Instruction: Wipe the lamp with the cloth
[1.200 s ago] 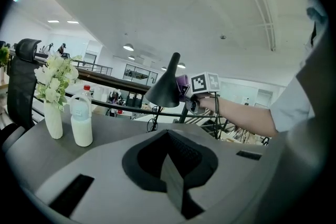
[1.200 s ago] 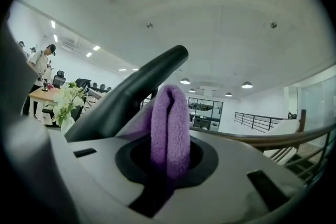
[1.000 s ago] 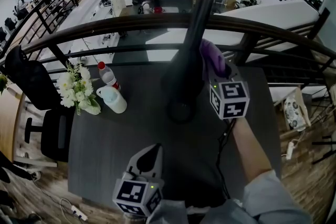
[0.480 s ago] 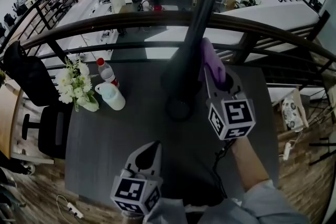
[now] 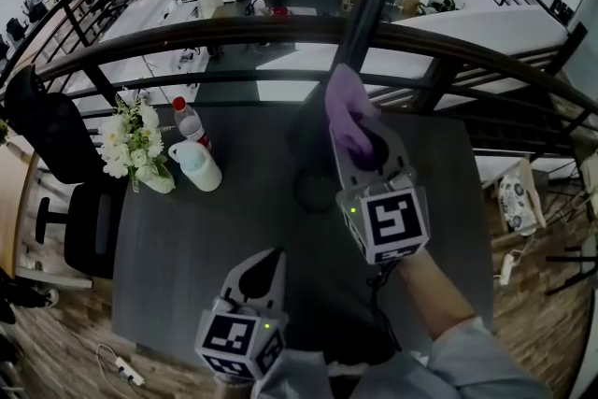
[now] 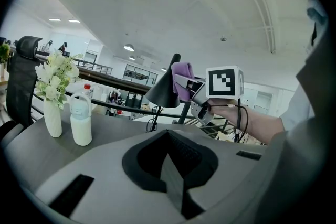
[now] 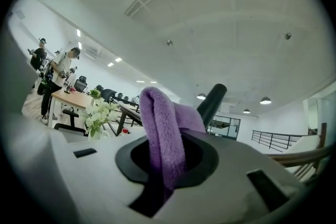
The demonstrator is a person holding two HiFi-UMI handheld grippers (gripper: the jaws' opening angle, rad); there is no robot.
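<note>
**Right now: cloth pinched in the right gripper, pressed to the lamp**

Up beside the black lamp, the purple cloth is folded over the tips of the right gripper. That gripper's own view shows its jaws clamped narrowly on the fabric, with the loop of cloth standing up from between them. From the left gripper view, the cloth lies against the upper side of the lamp's cone shade. The lamp's round base stands on the dark surface, near its far edge.

The left gripper hangs low over the near part of the surface, well apart from the lamp. Its jaws are pressed together with nothing between them.

At the far left of the surface stand a white jug, a red-capped bottle and a vase of white flowers.
</note>
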